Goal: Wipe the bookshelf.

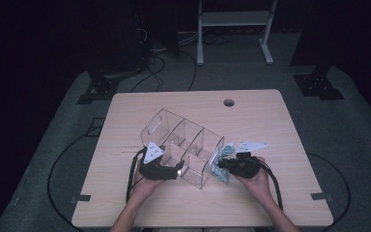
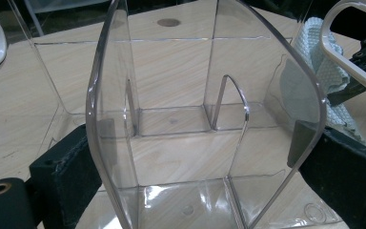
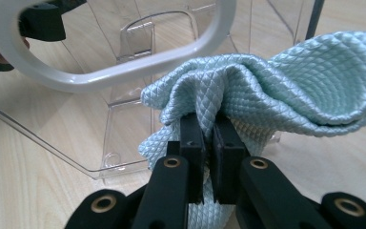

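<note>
A clear plastic organiser [image 1: 183, 145] with several compartments lies tipped over on the wooden table [image 1: 256, 121]. My left gripper [image 1: 175, 169] is at its near left end. In the left gripper view the jaws stand wide apart and press on both sides of the organiser's [image 2: 171, 71] curved end wall. My right gripper [image 1: 223, 163] is at the organiser's right end, shut on a bunched light blue quilted cloth [image 1: 224, 162]. The cloth [image 3: 276, 81] bulges over the closed jaws, right beside the organiser's white-edged handle cutout [image 3: 114, 71]. The cloth [image 2: 321, 71] shows through the clear wall.
A round cable hole [image 1: 229, 102] sits near the table's far edge. Cables trail from both grippers over the near edge to the grey floor. A white metal frame [image 1: 234, 19] and black stands [image 1: 319, 84] are behind the table.
</note>
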`<state>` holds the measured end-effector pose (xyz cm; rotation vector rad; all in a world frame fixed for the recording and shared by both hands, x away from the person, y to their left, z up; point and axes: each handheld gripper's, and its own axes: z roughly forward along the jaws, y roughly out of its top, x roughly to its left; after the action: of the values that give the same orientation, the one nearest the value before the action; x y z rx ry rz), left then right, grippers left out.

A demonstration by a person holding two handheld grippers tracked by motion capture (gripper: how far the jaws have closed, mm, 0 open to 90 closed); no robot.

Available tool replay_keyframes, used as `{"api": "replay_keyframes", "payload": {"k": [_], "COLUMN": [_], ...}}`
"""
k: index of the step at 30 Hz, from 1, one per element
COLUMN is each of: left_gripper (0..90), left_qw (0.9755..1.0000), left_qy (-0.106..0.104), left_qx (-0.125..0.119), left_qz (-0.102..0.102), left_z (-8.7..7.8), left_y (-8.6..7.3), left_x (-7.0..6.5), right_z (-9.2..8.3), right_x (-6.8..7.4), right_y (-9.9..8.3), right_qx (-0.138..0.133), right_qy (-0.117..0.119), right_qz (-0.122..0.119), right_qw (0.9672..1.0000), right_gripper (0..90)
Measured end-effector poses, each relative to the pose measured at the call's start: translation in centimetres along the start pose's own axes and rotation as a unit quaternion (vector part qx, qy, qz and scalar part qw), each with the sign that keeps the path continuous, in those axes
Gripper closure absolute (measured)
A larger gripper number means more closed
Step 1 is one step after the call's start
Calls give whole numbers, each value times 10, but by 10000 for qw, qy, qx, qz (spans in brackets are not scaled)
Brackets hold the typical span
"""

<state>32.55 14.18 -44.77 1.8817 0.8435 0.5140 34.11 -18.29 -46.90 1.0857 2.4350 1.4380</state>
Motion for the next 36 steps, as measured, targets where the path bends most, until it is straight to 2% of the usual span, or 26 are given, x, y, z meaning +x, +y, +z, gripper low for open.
{"api": "replay_keyframes", "payload": {"k": [10,13,17,20,22,26,27,29,30,36], "left_gripper": [49,49,49,50,52,53,51,50,51,53], "left_qw": [10000,10000,10000,10000,10000,10000,10000,10000,10000,10000], "left_qy": [-60,-60,-54,-7,-21,-2,7,28,20,9], "left_qx": [-31,-28,-27,-12,-14,-12,-12,-13,-17,-2], "left_qz": [-28,-21,5,-3,-1,15,21,11,3,38], "left_z": [0,0,-1,-1,-2,-2,-1,-1,-1,-2], "left_y": [0,0,0,0,0,0,1,1,1,0], "left_x": [1,1,2,1,3,1,1,1,2,3], "right_z": [1,0,2,5,7,10,11,11,12,12], "right_x": [0,8,4,14,19,10,12,15,24,23], "right_y": [-2,0,-1,-3,-5,-7,-8,-8,-9,-10], "right_qx": [9,32,34,183,210,249,286,310,369,388], "right_qy": [12,21,72,-68,-63,-12,52,113,196,295], "right_qz": [38,-95,-37,-337,-485,-283,-215,-230,-384,-333], "right_qw": [10000,9999,10000,9992,9986,9993,9993,9992,9984,9983], "right_gripper": [849,849,849,849,849,849,849,849,849,850]}}
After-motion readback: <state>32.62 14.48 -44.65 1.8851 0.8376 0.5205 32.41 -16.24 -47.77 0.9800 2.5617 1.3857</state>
